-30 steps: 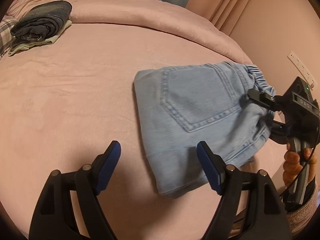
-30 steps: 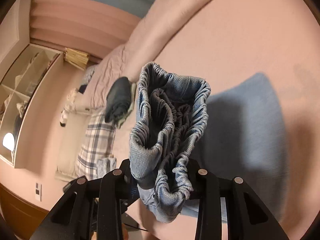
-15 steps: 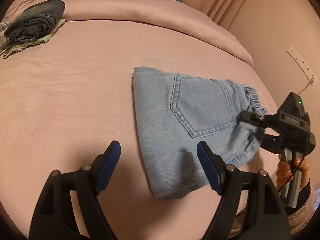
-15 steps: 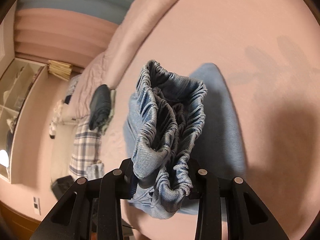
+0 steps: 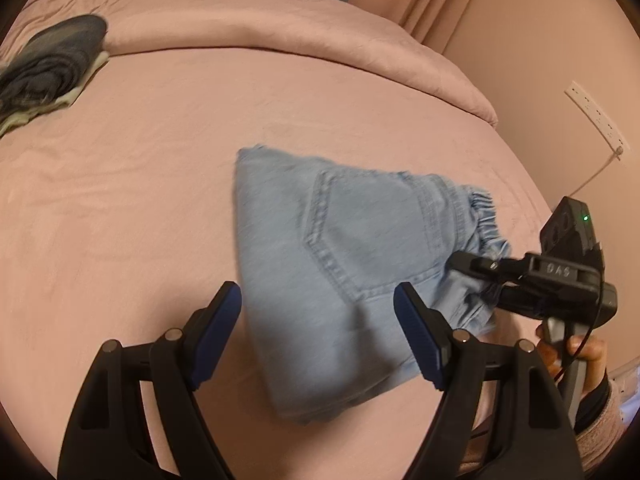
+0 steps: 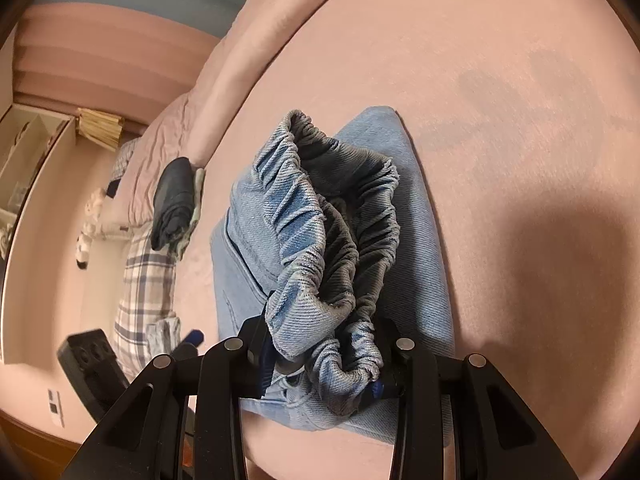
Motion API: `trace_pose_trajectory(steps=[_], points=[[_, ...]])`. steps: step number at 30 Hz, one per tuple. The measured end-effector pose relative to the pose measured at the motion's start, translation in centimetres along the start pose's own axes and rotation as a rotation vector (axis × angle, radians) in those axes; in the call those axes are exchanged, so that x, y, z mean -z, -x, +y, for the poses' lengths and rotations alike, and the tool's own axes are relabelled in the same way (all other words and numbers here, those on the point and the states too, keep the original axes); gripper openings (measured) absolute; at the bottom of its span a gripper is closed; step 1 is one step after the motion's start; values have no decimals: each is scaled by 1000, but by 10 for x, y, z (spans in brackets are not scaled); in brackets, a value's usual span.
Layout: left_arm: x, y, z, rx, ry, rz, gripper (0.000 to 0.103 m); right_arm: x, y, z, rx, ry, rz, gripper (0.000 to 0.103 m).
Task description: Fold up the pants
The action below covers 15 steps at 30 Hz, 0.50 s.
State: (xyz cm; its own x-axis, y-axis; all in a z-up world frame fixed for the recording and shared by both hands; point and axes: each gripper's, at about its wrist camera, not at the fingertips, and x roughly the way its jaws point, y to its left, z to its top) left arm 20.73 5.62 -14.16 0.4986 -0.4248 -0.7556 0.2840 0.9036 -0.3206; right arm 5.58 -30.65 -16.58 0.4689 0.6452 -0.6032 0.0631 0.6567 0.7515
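Note:
Folded light-blue denim pants (image 5: pixel 340 264) lie on the pink bed (image 5: pixel 140 200), back pocket up, elastic waistband toward the right. My right gripper (image 5: pixel 476 276) comes in from the right edge and is shut on the bunched waistband (image 6: pixel 328 264), which stands up between its fingers in the right wrist view; the gripper (image 6: pixel 320 368) pinches the gathered denim low in that frame. My left gripper (image 5: pixel 316 332) hangs open above the near end of the pants, blue pads wide apart with nothing between them.
A dark folded garment on a pale one (image 5: pixel 48 68) rests at the far left of the bed. A rolled pink duvet (image 5: pixel 300 36) runs along the back. The wall with a power strip (image 5: pixel 596 120) is at right. A plaid pillow (image 6: pixel 140 292) shows beyond.
The right gripper has lowered the waistband end, so the pants lie flatter on the bed. The left gripper has drifted sideways, still open.

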Motion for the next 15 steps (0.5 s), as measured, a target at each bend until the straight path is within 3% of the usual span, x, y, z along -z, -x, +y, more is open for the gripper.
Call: trace_pose_trajectory(steps=[10,15], points=[[-42,-38,-65,126,-95,37,79,7,-4,3,-10,19,-33,37],[-53,-67,-85,87,-95,99,75,8,-5,2,-17,27,-45,37]])
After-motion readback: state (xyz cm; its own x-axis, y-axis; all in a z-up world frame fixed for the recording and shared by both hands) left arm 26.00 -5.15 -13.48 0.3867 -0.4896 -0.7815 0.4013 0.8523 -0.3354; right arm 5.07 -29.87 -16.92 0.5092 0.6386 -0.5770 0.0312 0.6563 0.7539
